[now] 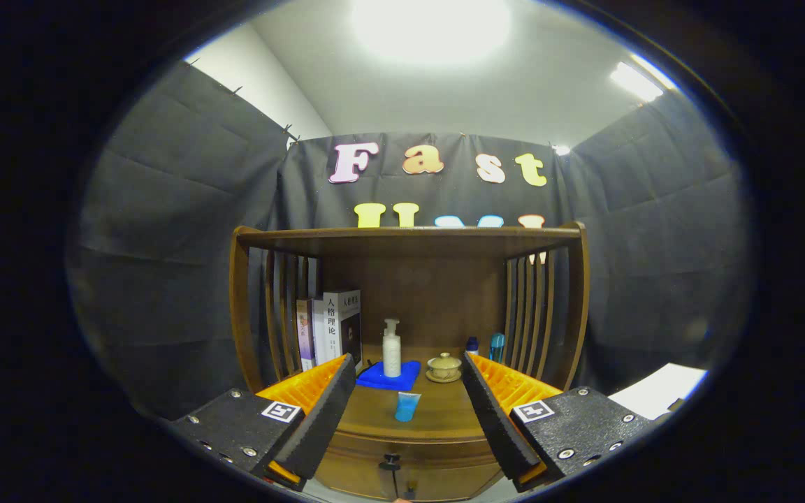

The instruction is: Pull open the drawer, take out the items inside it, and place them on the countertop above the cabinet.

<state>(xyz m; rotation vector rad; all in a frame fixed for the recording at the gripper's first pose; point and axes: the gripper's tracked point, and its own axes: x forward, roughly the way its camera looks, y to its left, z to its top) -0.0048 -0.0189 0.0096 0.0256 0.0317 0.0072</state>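
Brown wood makes up the cabinet (409, 293), which has slatted sides, a flat top board and an open shelf space above the countertop (437, 416). Below the near edge of the countertop sits the drawer (402, 461), a curved wooden front with a small dark knob (390, 461) at its middle; it looks pushed in. The gripper (408, 398) hovers in front of it with its fingers spread wide apart and nothing between them, the knob lying low between the two fingers.

On the countertop, a small blue tube (407, 406) lies nearest. Farther back, a white pump bottle (391, 349) stands upright on a blue cloth (389, 375), with a tan lidded cup (444, 366) on a saucer just to its right. Books (329, 327) stand at the far left, and two blue bottles (486, 344) at the far right.
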